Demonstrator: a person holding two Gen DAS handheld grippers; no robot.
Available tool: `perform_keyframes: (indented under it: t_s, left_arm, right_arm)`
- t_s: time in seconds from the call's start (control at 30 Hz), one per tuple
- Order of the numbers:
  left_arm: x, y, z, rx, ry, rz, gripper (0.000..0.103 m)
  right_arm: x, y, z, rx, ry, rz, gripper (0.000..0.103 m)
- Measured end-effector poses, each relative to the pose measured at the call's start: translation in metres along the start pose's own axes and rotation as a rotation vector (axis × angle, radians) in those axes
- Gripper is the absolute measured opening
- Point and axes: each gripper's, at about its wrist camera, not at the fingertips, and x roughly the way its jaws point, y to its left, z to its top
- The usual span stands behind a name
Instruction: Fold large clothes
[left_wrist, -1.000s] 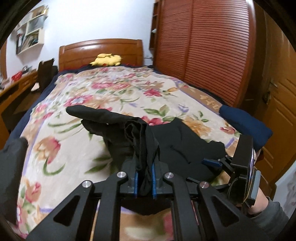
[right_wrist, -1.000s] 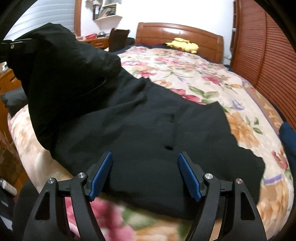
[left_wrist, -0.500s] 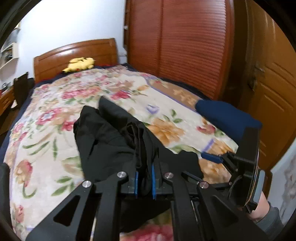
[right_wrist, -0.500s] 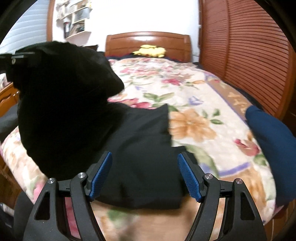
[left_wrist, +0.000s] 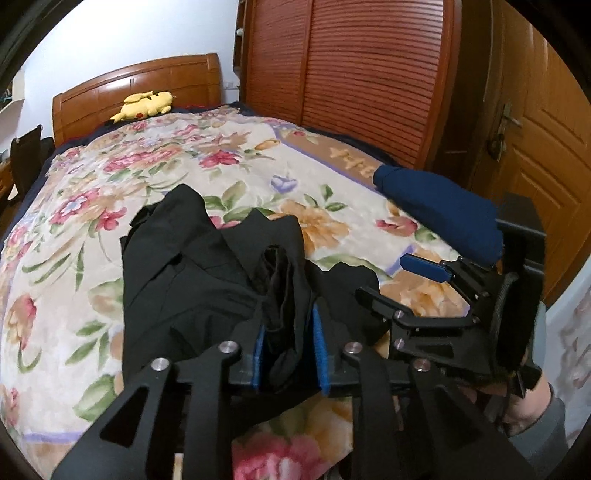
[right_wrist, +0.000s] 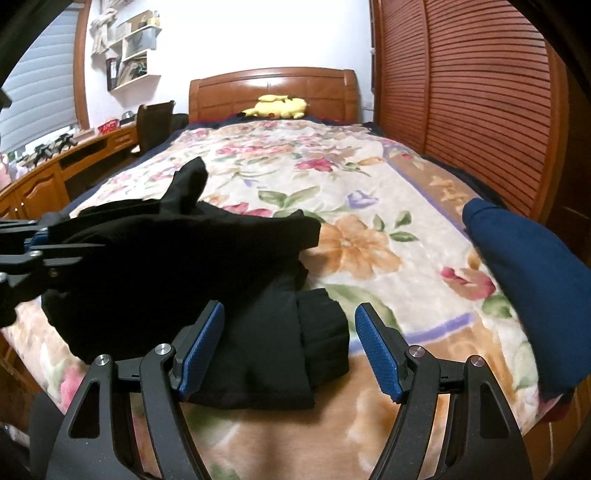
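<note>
A large black garment (left_wrist: 192, 280) lies bunched at the near end of the floral bedspread (left_wrist: 147, 177). My left gripper (left_wrist: 288, 332) is shut on a bunched fold of it and holds that part over the rest. In the right wrist view the garment (right_wrist: 192, 251) drapes from the left gripper (right_wrist: 33, 254) at the left edge, with a folded part lying flat between my fingers. My right gripper (right_wrist: 291, 343) is open and empty, just above that folded part. It also shows in the left wrist view (left_wrist: 428, 273) at the right.
A folded navy garment (right_wrist: 528, 266) lies at the bed's right edge. A yellow plush toy (right_wrist: 277, 107) rests by the wooden headboard (right_wrist: 273, 88). A slatted wooden wardrobe (left_wrist: 351, 74) stands along the right. A desk (right_wrist: 48, 170) and chair (right_wrist: 155, 122) stand left of the bed.
My left gripper carried its fold of the black garment to the right, over the rest, so the garment now lies narrower. My right gripper stayed open and shifted right.
</note>
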Motion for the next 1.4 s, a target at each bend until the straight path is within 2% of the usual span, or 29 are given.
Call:
perform_keyframes:
  t_s: [0.03,0.2,0.3,0.43,0.47,0.7,1.03,1.17,1.4]
  left_arm:
    - [-0.005,0.001,-0.001,0.0,-0.01,-0.005,0.03]
    - [-0.036,0.01,-0.005,-0.005,-0.068,-0.023,0.037]
    - [-0.054,0.022,-0.012,-0.019,-0.105,-0.005,0.039]
    - [-0.069,0.043,-0.025,-0.033,-0.137,0.034,0.053]
    - [-0.072,0.049,-0.029,-0.037,-0.143,0.045,0.053]
    - [-0.079,0.097,-0.064,-0.112,-0.153,0.131,0.054]
    - [-0.077,0.131,-0.102,-0.15,-0.154,0.227,0.054]
    - [-0.077,0.136,-0.115,-0.156,-0.154,0.237,0.054]
    - [-0.073,0.138,-0.126,-0.181,-0.15,0.232,0.054]
  right_arm:
    - [-0.001,-0.001,0.001,0.005,-0.005,0.001,0.075]
    - [-0.006,-0.004,0.005,0.022,-0.03,0.007,0.075]
    - [-0.007,-0.002,0.008,0.022,-0.044,0.012,0.075]
    - [-0.01,0.002,0.011,0.017,-0.061,0.022,0.075]
    - [-0.01,0.003,0.011,0.015,-0.064,0.024,0.075]
    - [-0.016,0.018,0.015,-0.024,-0.092,0.038,0.075]
    - [-0.027,0.047,0.027,-0.073,-0.152,0.077,0.075]
    - [-0.038,0.057,0.031,-0.09,-0.191,0.055,0.075]
    - [-0.049,0.084,0.03,-0.135,-0.211,0.139,0.075]
